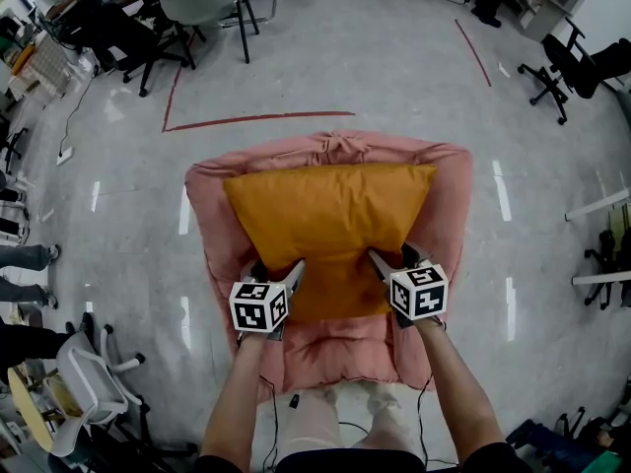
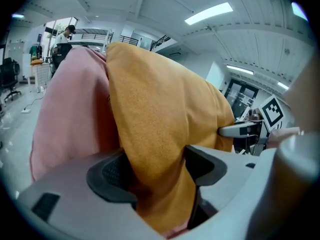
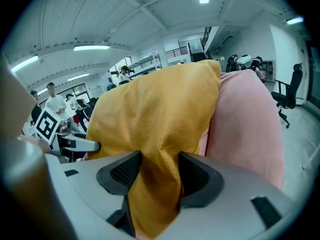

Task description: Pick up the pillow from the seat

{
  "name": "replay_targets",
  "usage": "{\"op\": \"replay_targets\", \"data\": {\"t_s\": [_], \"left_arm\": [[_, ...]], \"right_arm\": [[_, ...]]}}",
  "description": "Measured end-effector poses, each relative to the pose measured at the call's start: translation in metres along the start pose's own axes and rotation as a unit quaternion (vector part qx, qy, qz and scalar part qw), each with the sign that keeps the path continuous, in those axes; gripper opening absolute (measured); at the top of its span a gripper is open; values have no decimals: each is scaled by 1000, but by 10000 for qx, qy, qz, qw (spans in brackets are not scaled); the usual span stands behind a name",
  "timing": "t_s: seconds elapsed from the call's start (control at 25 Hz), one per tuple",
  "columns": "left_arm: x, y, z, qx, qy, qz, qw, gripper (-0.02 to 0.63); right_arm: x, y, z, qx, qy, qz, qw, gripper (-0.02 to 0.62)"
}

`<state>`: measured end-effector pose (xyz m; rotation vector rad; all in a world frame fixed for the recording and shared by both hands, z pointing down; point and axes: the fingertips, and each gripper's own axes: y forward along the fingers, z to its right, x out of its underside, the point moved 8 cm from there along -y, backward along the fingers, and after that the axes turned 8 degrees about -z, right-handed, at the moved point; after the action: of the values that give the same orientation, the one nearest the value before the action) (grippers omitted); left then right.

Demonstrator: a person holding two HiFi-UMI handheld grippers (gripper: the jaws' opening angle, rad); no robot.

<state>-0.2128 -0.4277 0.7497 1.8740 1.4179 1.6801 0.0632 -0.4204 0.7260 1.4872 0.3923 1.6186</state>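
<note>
An orange pillow [image 1: 330, 215] leans against the back of a pink padded seat [image 1: 455, 205] on the floor. My left gripper [image 1: 277, 270] grips the pillow's near left corner, and my right gripper [image 1: 392, 260] grips its near right corner. In the left gripper view, orange fabric [image 2: 160, 109] is bunched between the two dark pads of the left gripper [image 2: 155, 170], with the pink seat [image 2: 75, 114] behind. In the right gripper view, the right gripper [image 3: 159, 176] likewise pinches a fold of the pillow [image 3: 155, 114], beside the pink seat [image 3: 245, 124].
Red tape lines [image 1: 258, 119] mark the grey floor beyond the seat. Black office chairs [image 1: 212, 8] stand at the top, another chair [image 1: 572, 62] at the upper right. A white chair [image 1: 94, 382] stands at the lower left. A person's feet [image 1: 30, 257] show at the left edge.
</note>
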Motion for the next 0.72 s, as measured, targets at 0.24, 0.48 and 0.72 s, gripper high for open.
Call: {"op": "replay_targets", "data": {"t_s": [0.24, 0.48, 0.72], "left_arm": [[4, -6, 6, 57, -77, -120, 9999, 248], [10, -11, 14, 83, -53, -98, 9999, 172], [8, -16, 15, 119, -56, -131, 9998, 153]], "right_arm": [[4, -4, -8, 19, 14, -71, 10000, 175], [10, -7, -18, 46, -47, -58, 10000, 100], [8, -11, -23, 45, -40, -57, 10000, 86]]}}
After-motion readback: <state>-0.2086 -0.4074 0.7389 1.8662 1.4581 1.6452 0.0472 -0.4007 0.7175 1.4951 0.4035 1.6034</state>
